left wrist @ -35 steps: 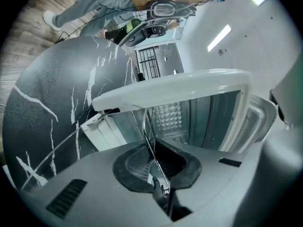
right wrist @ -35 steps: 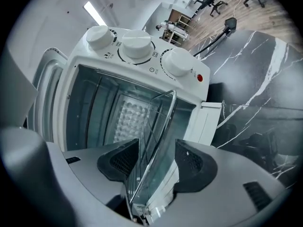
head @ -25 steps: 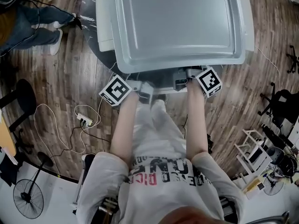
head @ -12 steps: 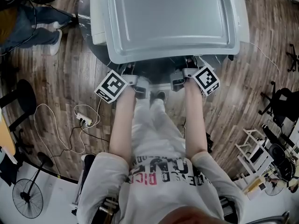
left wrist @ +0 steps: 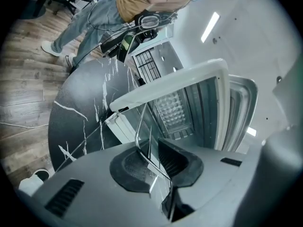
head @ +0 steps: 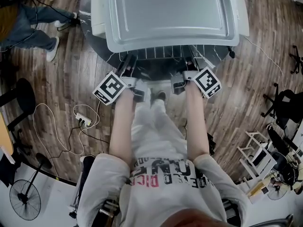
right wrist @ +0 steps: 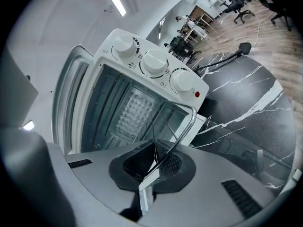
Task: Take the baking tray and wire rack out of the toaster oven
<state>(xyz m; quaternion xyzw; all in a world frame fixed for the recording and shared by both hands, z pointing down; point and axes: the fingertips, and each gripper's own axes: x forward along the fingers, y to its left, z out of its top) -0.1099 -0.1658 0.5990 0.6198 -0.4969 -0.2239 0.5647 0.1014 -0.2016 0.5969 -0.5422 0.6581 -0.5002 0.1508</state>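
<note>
The grey baking tray (head: 170, 13) lies flat on top of the white toaster oven (head: 97, 13). Below the tray's near edge the wire rack (head: 161, 53) sticks out of the oven's open front. My left gripper (head: 129, 65) holds the rack's front rod near its left corner. Its jaws have just been opening a little, and the rod (left wrist: 139, 126) still runs between the pads of the left gripper (left wrist: 152, 162). My right gripper (head: 189, 63) is shut on the rod near the right corner. In the right gripper view that gripper (right wrist: 154, 162) pinches the wire rack (right wrist: 187, 122) before the oven (right wrist: 151, 63).
The oven stands on a round black marble table (right wrist: 246, 108) whose edge is close to my body. A person in jeans (head: 23, 27) stands at the far left. A power strip with cables (head: 85, 122) lies on the wooden floor, with a fan (head: 23, 200) nearby.
Both grippers have drawn back toward me from under the tray's edge. The wire rack's bars now show between the tray and the grippers.
</note>
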